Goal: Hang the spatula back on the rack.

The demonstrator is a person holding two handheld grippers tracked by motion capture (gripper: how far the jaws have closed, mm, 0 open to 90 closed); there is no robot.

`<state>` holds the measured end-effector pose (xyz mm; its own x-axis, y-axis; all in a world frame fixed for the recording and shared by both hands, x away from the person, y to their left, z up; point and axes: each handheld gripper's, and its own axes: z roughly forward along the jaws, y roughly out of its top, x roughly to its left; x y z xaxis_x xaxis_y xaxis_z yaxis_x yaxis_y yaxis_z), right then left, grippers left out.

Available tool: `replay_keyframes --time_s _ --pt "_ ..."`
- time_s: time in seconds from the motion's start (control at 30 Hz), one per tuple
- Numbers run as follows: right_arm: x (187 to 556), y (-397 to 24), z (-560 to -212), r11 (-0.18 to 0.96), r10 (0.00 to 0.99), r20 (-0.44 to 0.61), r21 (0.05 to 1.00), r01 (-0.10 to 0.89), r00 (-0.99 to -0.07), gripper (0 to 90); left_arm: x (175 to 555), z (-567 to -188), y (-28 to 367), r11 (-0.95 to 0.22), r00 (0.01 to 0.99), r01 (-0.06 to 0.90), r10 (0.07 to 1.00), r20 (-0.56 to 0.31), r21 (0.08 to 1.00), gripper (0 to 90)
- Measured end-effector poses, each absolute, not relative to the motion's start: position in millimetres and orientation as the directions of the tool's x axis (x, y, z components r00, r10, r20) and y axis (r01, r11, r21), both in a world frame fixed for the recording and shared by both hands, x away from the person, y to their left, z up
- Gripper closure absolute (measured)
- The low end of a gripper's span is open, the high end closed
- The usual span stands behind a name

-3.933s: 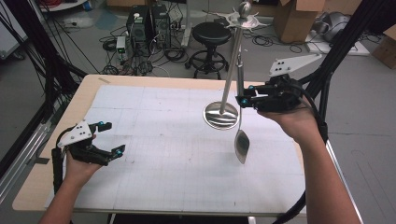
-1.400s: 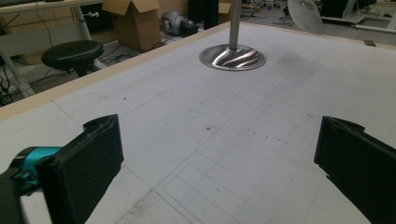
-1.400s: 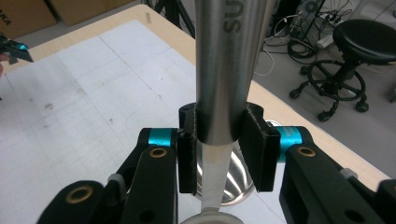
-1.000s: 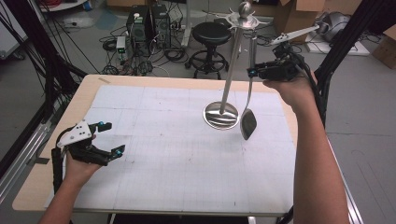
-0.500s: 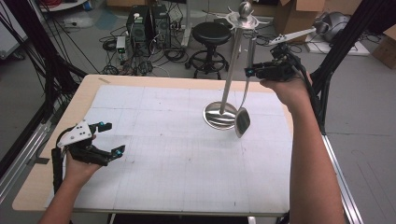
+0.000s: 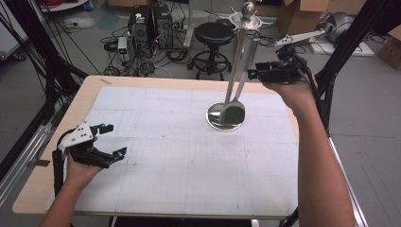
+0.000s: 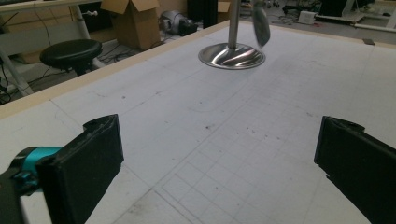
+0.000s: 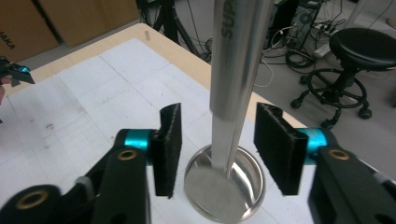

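two grippers show: the right gripper (image 6: 253,74), at 1 o'clock on the table (image 6: 156,189), has just been opening, its pads clear of the spoon (image 6: 235,112) hanging on the stand (image 6: 241,42). left gripper (image 6: 113,141) at 8 o'clock, open, empty.

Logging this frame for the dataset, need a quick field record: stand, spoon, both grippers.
stand: polished steel utensil stand, round base on the white gridded mat, ball top
spoon: long steel spoon hanging on the stand beside the pole, bowl low over the base
right gripper: jaws have just been opening, either side of the spoon handle, pads apart from it
left gripper: open, nothing between the jaws, low over the mat
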<state>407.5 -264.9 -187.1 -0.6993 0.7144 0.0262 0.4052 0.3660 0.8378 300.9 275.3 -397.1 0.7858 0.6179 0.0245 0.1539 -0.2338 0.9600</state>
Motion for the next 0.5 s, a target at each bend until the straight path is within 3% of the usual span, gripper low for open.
replay_keyframes --time_s 0.5 --pt "380 -276 -199 0.349 0.675 0.036 0.865 0.362 -0.737 44.1 301 -397 275 -0.232 0.788 0.157 0.616 0.02 0.96 1.7"
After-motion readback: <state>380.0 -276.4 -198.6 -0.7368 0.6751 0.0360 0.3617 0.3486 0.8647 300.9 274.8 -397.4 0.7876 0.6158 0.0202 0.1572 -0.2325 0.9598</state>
